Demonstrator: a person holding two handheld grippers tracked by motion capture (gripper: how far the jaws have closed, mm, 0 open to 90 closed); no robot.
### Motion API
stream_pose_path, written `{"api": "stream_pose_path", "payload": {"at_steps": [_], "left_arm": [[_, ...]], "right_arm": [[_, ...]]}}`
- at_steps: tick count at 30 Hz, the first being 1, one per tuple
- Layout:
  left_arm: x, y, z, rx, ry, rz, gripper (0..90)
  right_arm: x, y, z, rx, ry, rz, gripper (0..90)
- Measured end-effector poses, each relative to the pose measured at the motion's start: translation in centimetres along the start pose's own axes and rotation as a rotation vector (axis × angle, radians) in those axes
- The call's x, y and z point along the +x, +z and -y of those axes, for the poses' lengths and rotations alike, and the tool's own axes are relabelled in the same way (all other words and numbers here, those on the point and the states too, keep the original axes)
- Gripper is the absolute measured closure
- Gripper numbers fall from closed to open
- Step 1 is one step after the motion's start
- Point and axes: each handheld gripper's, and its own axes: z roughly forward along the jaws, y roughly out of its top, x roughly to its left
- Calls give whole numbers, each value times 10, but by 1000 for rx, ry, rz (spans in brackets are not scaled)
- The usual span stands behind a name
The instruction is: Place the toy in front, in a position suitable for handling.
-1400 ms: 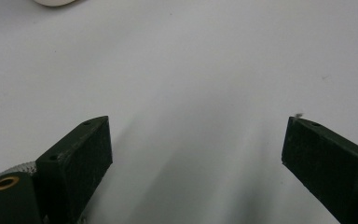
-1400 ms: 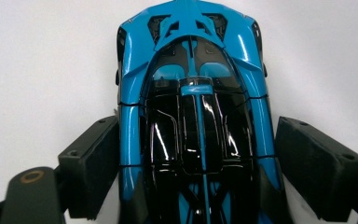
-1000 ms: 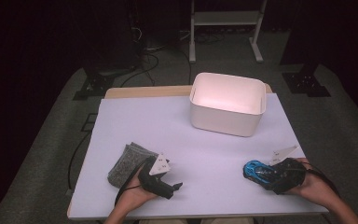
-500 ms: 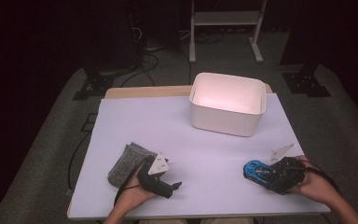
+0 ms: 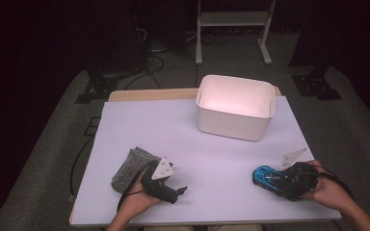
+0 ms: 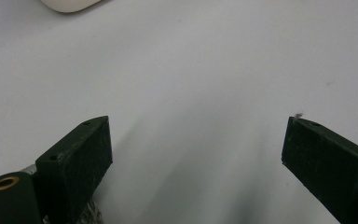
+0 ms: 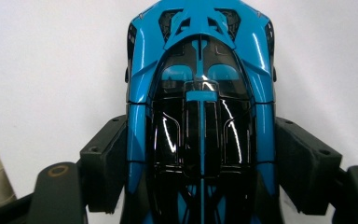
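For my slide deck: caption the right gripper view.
Blue and black toy car sits between the right gripper's fingers on a white table.

High view overlooks table (image 5: 192, 144), gripper views skim it closely

Blue-and-black toy car (image 7: 200, 107); white bin (image 5: 235, 107)
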Motion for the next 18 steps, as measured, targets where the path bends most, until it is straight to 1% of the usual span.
{"api": "stream_pose_path", "payload": {"at_steps": [3,5,9,11,14,17,18], "left_arm": [[0,-1,0,1,2,-1,79],[1,-1,-1,-1,7,-2,79],[1,-3,-2,-12,2,-6,79],[2,-5,-2,-9,9,-6,79],[3,-9,-4,-19,9,-10,79],[5,-14,-4,-30,4,-15,79],[6,-16,-5,-31,8,-16,79]], "right_arm": [[0,-5,-4,-6,-8,-5,253],[2,-9,-9,-17,-21,-10,253],[6,-19,-24,-45,-51,-31,253],[10,-23,-34,-53,-69,-46,253],[15,-27,-52,-66,-116,-67,253],[23,-27,-73,-71,-166,-84,253],[26,-27,-80,-75,-183,-94,253]]}}
